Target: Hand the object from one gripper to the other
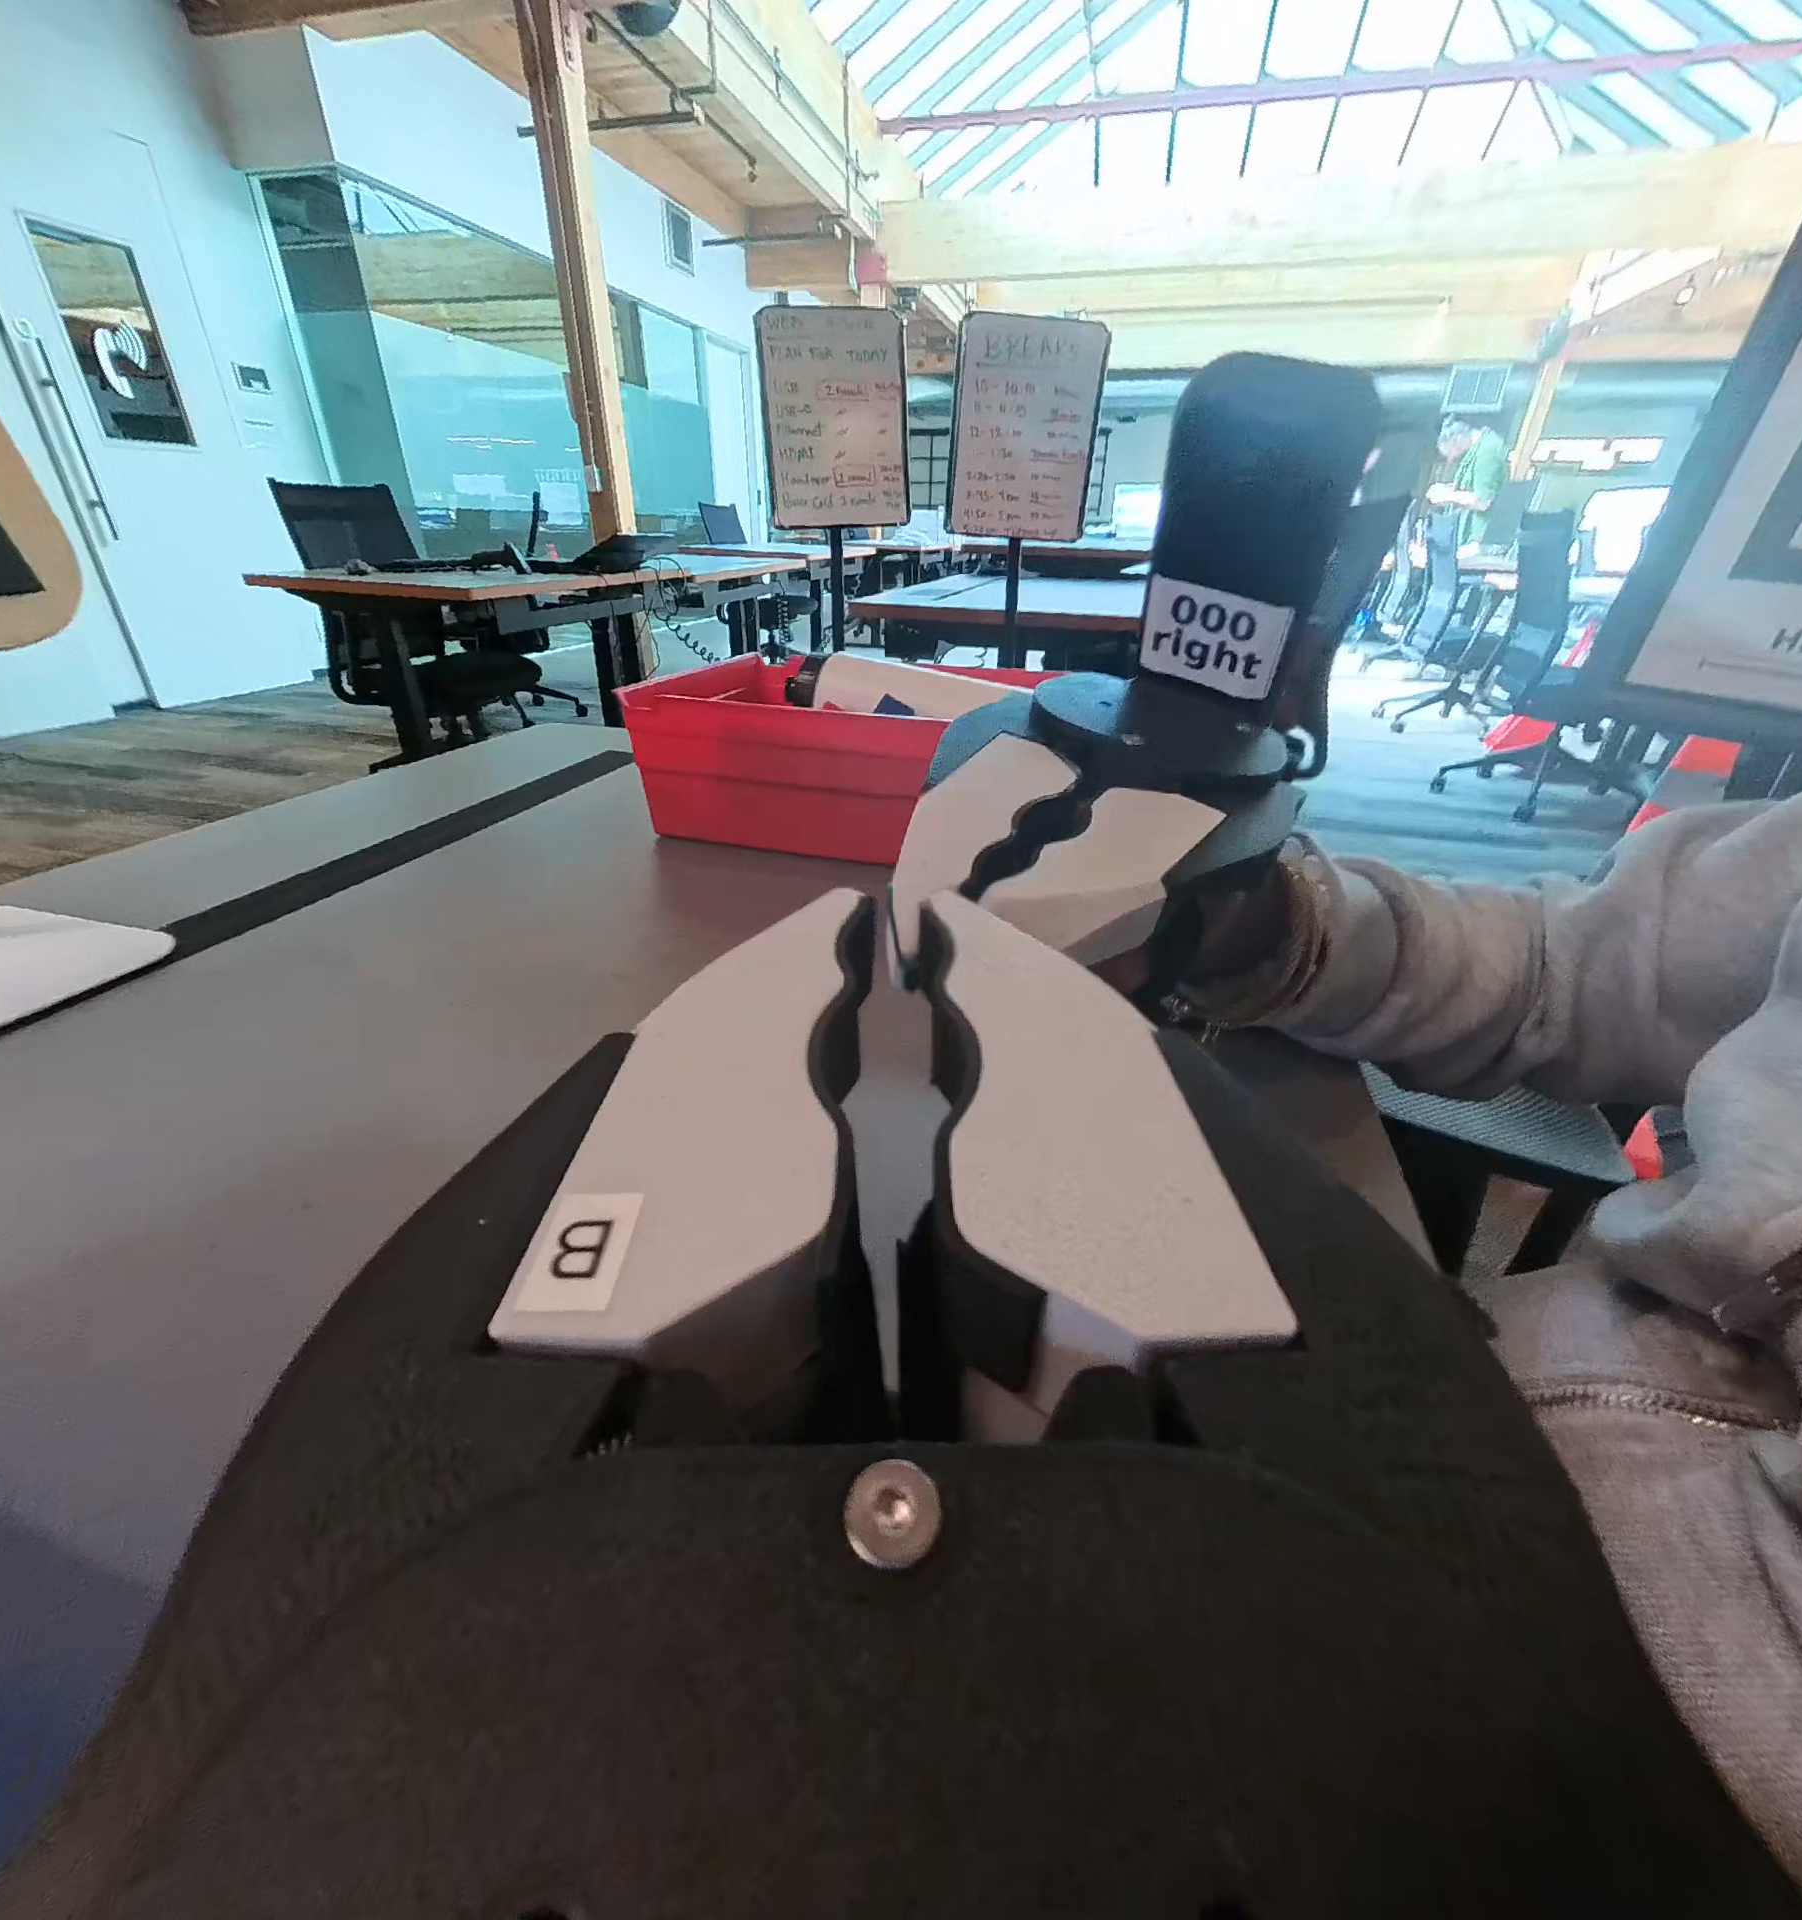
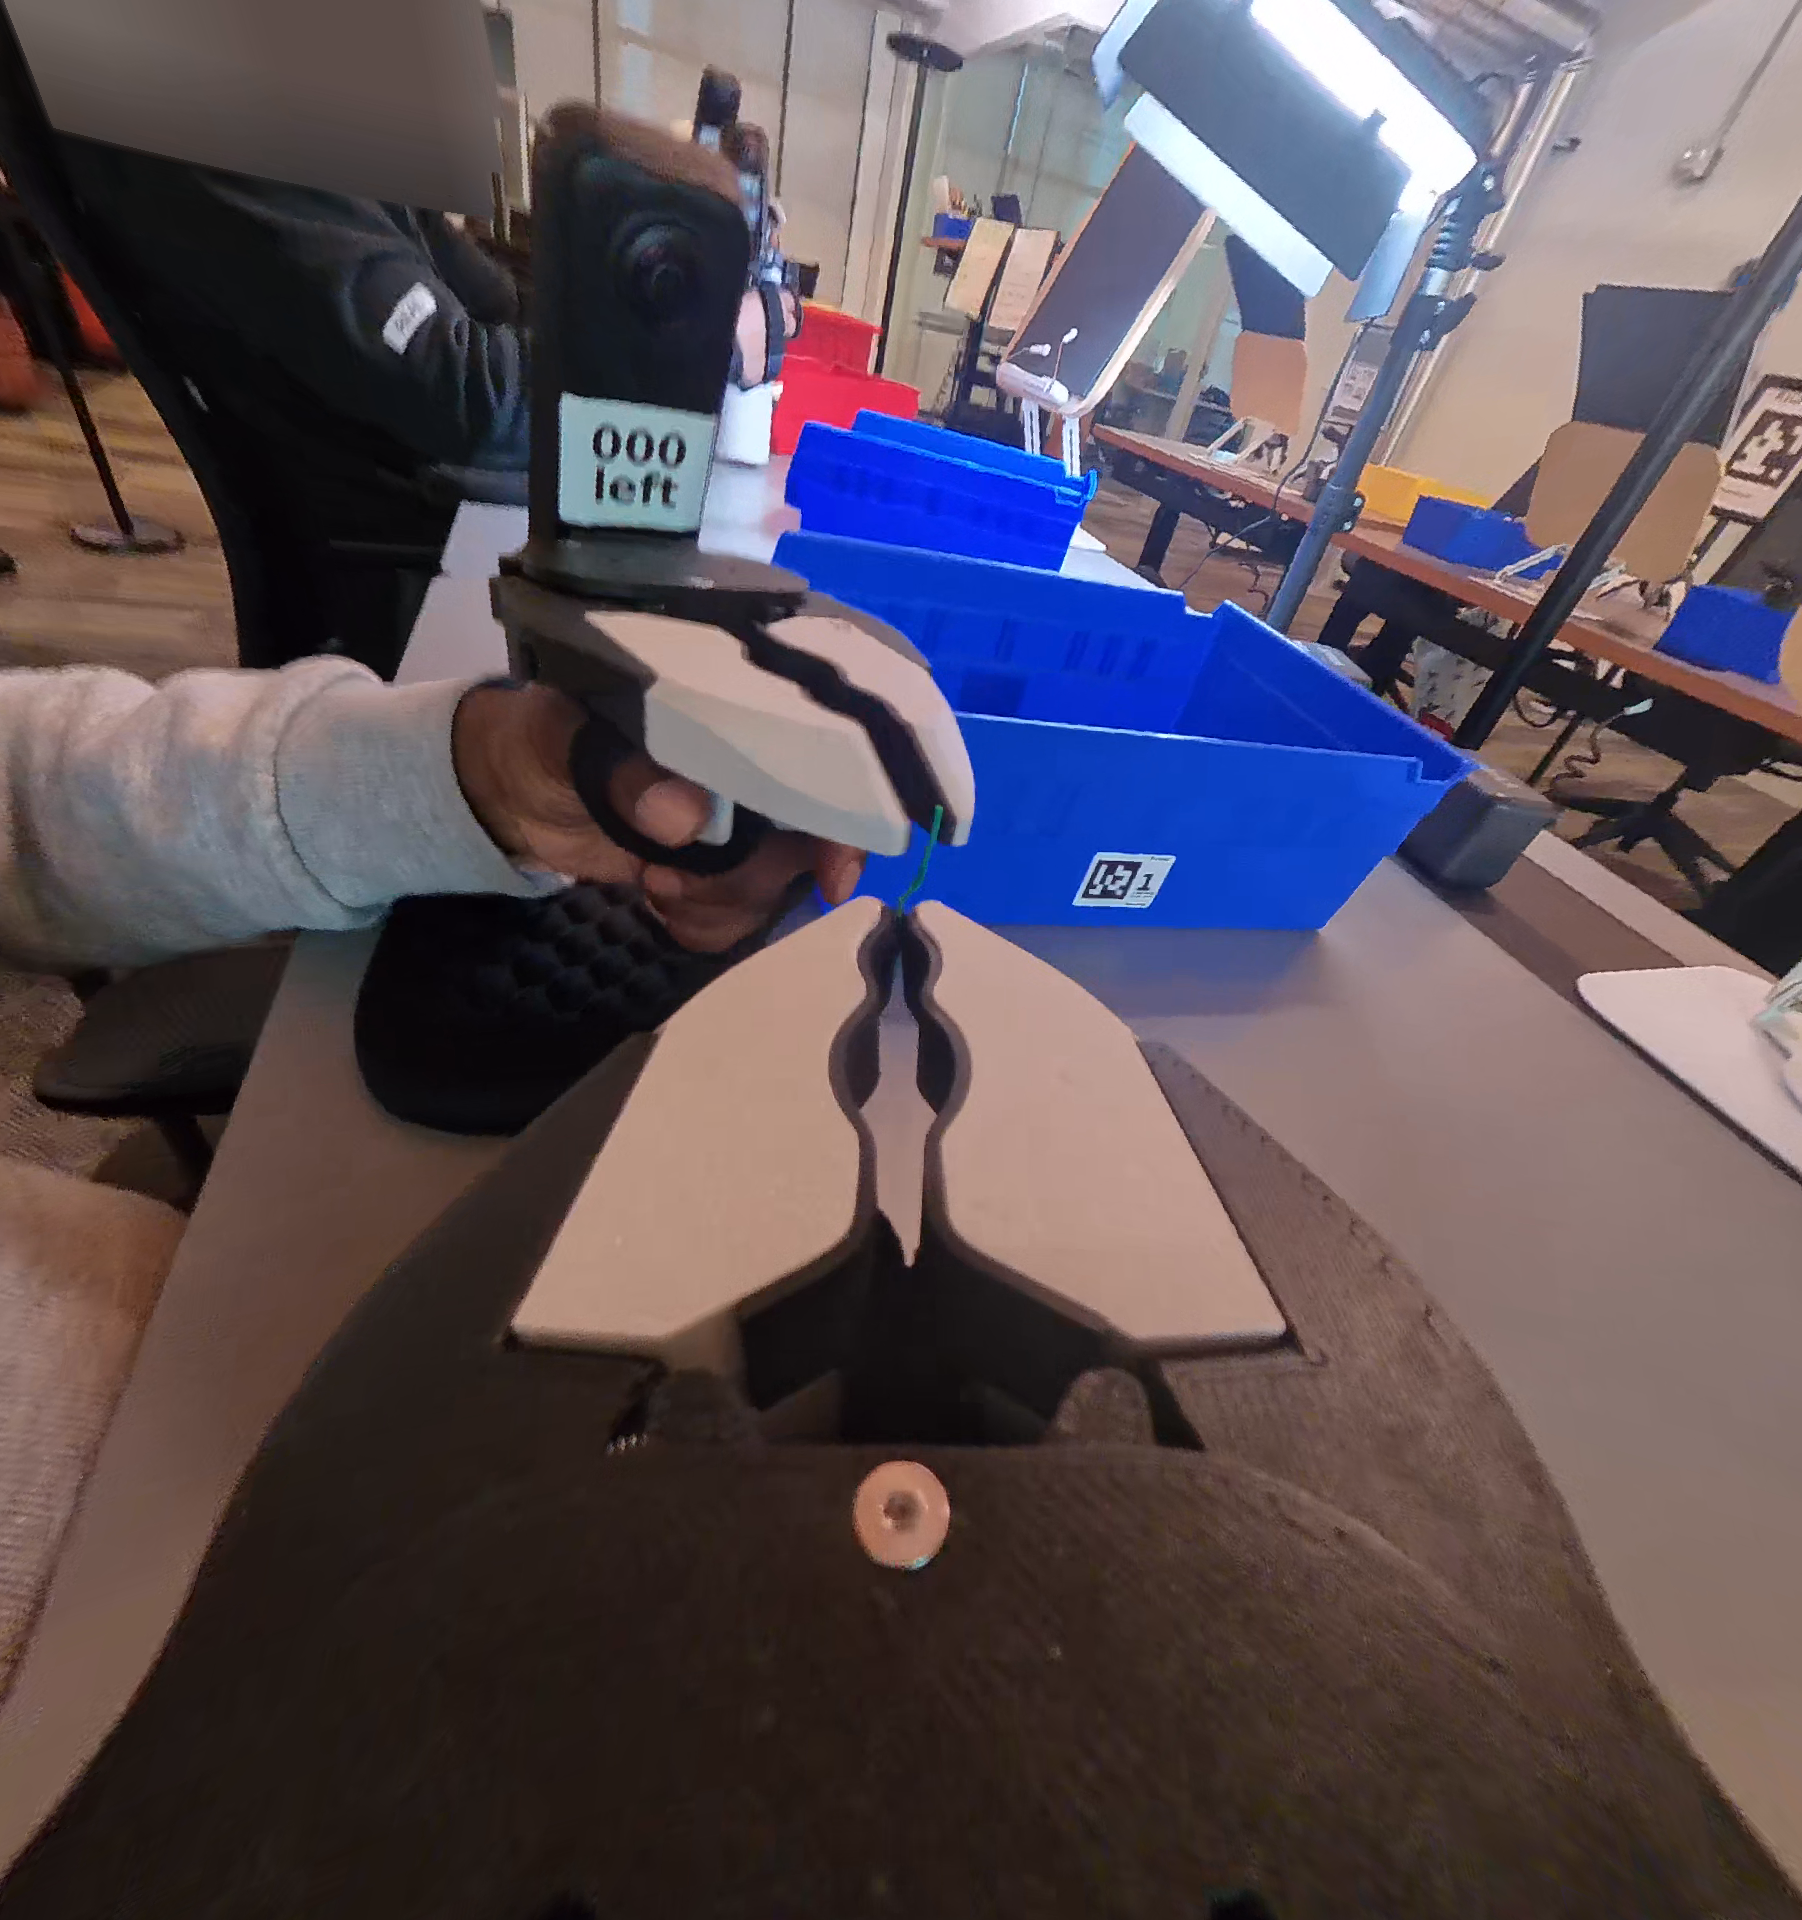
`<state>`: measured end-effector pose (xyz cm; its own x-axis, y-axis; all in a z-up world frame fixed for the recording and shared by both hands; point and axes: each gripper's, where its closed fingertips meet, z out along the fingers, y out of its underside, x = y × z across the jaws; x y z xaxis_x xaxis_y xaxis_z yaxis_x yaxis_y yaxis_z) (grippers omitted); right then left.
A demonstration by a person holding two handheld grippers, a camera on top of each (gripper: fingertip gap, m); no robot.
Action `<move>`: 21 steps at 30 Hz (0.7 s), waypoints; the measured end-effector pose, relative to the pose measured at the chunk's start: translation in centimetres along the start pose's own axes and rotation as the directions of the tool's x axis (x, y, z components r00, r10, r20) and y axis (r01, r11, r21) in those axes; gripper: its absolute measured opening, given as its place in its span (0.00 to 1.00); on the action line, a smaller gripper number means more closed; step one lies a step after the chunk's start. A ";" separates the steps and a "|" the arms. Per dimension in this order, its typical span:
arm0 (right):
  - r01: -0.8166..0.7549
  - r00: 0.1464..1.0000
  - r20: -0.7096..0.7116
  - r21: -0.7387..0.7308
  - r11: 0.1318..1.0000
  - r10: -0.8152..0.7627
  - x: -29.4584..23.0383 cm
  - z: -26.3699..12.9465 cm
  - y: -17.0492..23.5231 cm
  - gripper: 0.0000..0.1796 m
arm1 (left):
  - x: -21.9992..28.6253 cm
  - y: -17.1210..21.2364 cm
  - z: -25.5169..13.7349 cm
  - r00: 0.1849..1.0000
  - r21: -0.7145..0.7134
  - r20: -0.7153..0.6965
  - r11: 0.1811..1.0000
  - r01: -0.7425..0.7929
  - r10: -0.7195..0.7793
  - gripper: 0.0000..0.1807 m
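A thin green wire [image 2: 922, 862] runs between the two gripper tips above the grey table [image 2: 1396, 1143]. In the right wrist view my right gripper [image 2: 902, 916] is shut on the wire's lower end. The left gripper [image 2: 941, 821], held by a hand in a grey sleeve, is shut on its upper end. In the left wrist view my left gripper [image 1: 902, 920] is nearly closed, with a short piece of the green wire [image 1: 907, 961] between its tips. The right gripper [image 1: 907, 909] comes down from the upper right, jaws together, and meets those tips. Most of the wire is hidden by the fingers.
An open blue bin [image 2: 1136, 790] stands just behind the grippers, with more blue bins [image 2: 928, 488] beyond it. A red bin [image 1: 772, 769] holding a white bottle sits on the table's far side. A white pad [image 2: 1728, 1060] lies at the right, and a sign board [image 1: 1759, 447] stands close by. Less than 4 cm separates the two grippers' tips.
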<state>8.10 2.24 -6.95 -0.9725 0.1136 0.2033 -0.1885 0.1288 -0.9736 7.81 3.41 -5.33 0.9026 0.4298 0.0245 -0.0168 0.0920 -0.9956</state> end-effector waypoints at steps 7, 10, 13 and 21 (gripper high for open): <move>-0.200 0.980 0.056 0.201 0.959 0.192 0.6 -0.5 -2.1 0.01 | 1.3 1.1 0.8 0.974 -0.046 -0.121 0.981 0.186 -0.190 0.11; -0.233 0.972 0.100 0.254 0.939 0.214 0.1 -0.3 -2.5 0.00 | 1.9 1.1 0.9 0.965 -0.049 -0.162 0.978 0.200 -0.206 0.08; -0.244 0.968 0.118 0.259 0.935 0.220 -0.3 -0.1 -2.5 0.01 | 2.2 0.7 0.7 0.962 -0.027 -0.186 0.979 0.200 -0.202 0.02; -0.287 0.956 0.151 0.289 0.913 0.252 -0.2 -0.6 -3.2 0.04 | 1.3 0.2 0.3 0.974 0.008 -0.140 0.983 0.182 -0.180 0.00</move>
<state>8.97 2.44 -3.79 -0.9977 -0.0079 -0.0671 0.0673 -0.1992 -0.9776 8.82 4.25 -5.50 0.9422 0.2759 0.1900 0.1449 0.1756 -0.9737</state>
